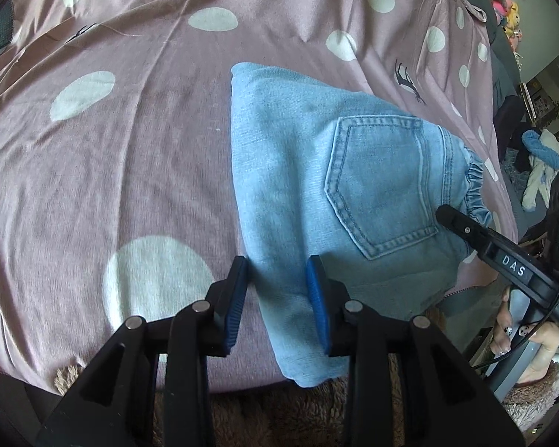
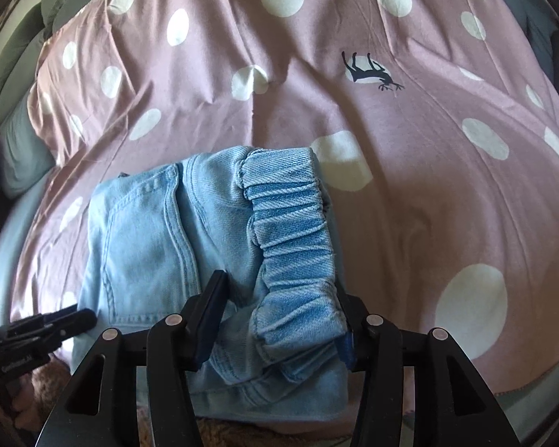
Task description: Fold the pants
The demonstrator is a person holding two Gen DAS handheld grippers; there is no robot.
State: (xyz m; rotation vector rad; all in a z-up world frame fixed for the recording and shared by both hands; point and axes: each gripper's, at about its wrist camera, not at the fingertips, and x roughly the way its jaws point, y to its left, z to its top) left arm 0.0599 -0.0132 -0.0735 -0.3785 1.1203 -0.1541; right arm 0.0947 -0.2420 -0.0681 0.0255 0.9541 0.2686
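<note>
Here the folded pants (image 1: 316, 186) are seen lying at the near edge of the dotted bedspread (image 1: 130, 130), whose far stretch is left bare. The left gripper (image 1: 279, 298) is held part-open astride their corner, pads not pressing. The right gripper (image 2: 279, 316) is spread about the elastic waistband (image 2: 294, 246); whether it is gripped cannot be told.

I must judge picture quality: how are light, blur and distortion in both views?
Left wrist view: strong fisheye bending with dark corners; even daylight, the folded jeans sharp, the left gripper sharp too. Right wrist view: same bending; a sunlit patch on the bedsheet, shadow beside the waistband, and the near edges slightly soft.
</note>
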